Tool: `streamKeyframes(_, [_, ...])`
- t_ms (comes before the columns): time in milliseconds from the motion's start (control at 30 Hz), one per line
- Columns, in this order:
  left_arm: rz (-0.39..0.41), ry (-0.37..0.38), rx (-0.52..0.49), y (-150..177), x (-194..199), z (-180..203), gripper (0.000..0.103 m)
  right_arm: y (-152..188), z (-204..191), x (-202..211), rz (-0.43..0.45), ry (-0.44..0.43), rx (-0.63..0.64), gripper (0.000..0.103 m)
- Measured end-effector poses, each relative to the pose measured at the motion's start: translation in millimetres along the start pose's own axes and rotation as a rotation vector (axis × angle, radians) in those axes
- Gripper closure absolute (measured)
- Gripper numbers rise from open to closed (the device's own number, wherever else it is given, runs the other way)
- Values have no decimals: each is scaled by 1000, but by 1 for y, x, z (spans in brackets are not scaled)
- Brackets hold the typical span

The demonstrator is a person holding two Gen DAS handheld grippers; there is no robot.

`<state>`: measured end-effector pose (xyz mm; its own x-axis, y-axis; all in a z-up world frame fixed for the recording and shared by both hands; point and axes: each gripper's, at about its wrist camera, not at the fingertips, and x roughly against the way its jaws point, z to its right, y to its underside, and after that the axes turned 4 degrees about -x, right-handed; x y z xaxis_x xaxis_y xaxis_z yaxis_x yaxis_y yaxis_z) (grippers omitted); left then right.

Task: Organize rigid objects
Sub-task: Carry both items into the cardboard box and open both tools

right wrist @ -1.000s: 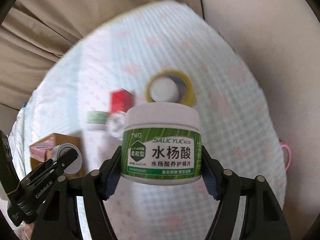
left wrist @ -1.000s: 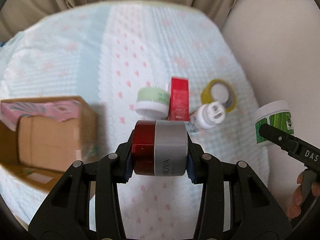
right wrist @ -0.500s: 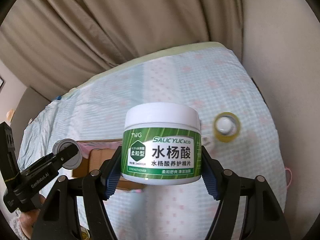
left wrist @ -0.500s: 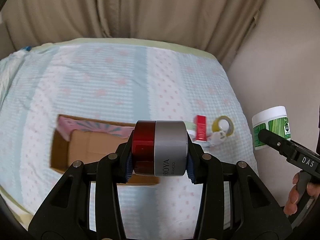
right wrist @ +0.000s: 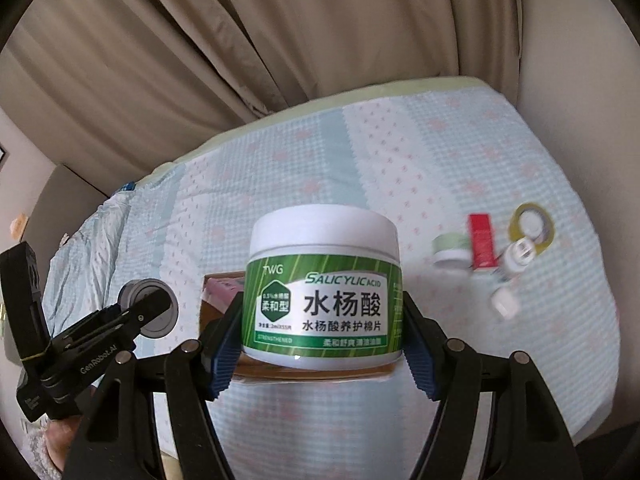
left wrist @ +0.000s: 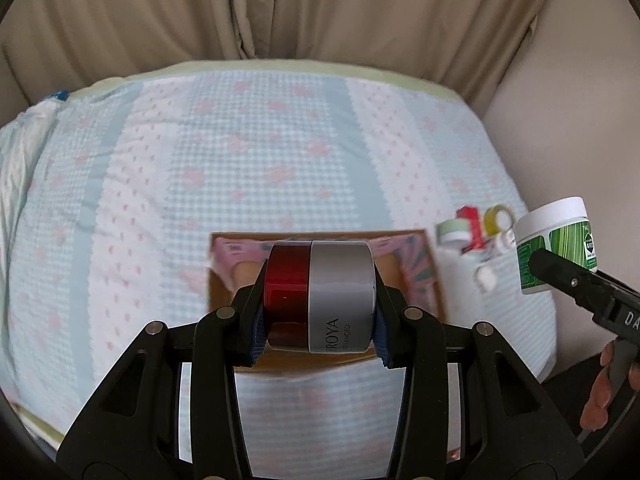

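My left gripper (left wrist: 318, 316) is shut on a red and silver jar (left wrist: 320, 296), held on its side above an open cardboard box (left wrist: 434, 276) on the bed. My right gripper (right wrist: 320, 328) is shut on a green and white salicylic acid jar (right wrist: 324, 292), held upright in the air over the same box (right wrist: 218, 292). The green jar also shows in the left wrist view (left wrist: 554, 248), and the red and silver jar in the right wrist view (right wrist: 154, 312).
On the bed to the right of the box lie a pale green jar (right wrist: 450, 248), a red box (right wrist: 482, 246), a yellow tape roll (right wrist: 534, 224) and a small white bottle (right wrist: 514, 264). Curtains (left wrist: 280, 12) hang behind the bed; a wall stands on the right.
Both grippers rose and moved left with their jars. The box now lies under both jars, and the remaining items sit far to the right.
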<state>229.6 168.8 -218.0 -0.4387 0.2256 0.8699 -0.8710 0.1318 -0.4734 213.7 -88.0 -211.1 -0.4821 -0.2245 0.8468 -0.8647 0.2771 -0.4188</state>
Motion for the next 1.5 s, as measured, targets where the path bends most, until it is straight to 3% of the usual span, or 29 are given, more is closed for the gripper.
streamKeyframes(333, [-171, 10, -112, 5, -93, -38, 65, 34, -61, -107, -174, 77, 58, 37])
streamKeyframes(767, [-372, -2, -184, 11, -217, -38, 65, 55, -37, -229, -351, 129, 92, 37])
streamKeyframes(1067, [-409, -23, -298, 9, -241, -23, 64, 56, -20, -250, -394, 123, 129, 36])
streamKeyframes(1133, [-421, -14, -309, 6, -244, -22, 48, 58, -16, -253, -415, 106, 125, 36])
streamKeyframes(1167, [-422, -17, -314, 5, -243, -21, 2, 59, -14, -255, -427, 105, 123, 25])
streamKeyframes(1233, [-402, -17, -327, 3, -240, -20, 0, 64, -10, -255, -449, 114, 124, 0])
streamKeyframes(1500, [-395, -18, -293, 7, -227, -21, 0, 76, 1, -244, -419, 117, 105, 0])
